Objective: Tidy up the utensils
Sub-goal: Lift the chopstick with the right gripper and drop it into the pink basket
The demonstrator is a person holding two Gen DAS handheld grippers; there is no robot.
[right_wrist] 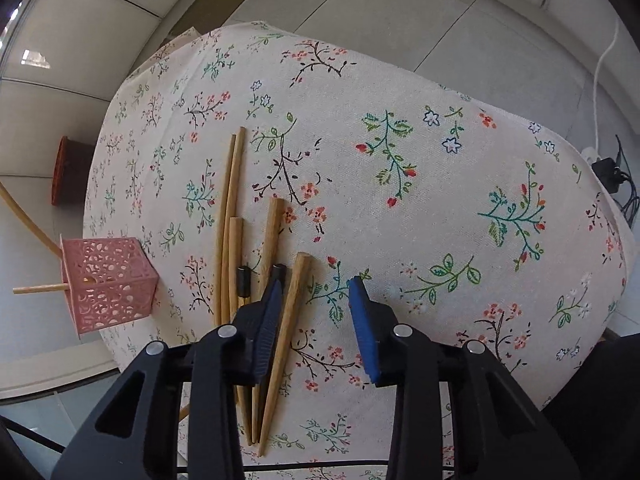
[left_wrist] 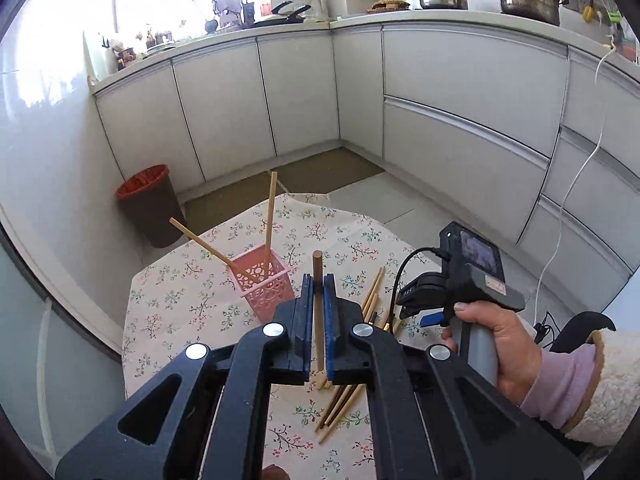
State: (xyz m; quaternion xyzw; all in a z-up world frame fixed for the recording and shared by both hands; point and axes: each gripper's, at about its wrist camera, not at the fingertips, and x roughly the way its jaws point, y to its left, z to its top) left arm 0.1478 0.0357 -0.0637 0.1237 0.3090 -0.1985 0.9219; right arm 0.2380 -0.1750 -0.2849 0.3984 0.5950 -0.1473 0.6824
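Chopsticks point(right_wrist: 256, 280) are lying lengthwise on the desk point(right_wrist: 400, 160); the open right tool point(right_wrist: 314, 280) is straddling one. The left tool point(left_wrist: 319, 286) is clamping an upright chopstick point(left_wrist: 317, 280), just right of the pink holder point(left_wrist: 266, 284).

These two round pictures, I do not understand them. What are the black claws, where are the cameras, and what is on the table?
Each claw is a hand-held gripper; a person squeezes its handle. A fisheye camera on each looks along its fingers. In the left view, the left gripper is shut on one chopstick, upright, near the pink basket, which holds two chopsticks already. The person's right hand shows there. In the right view, the right gripper is open above loose chopsticks lying on the flowered tablecloth.
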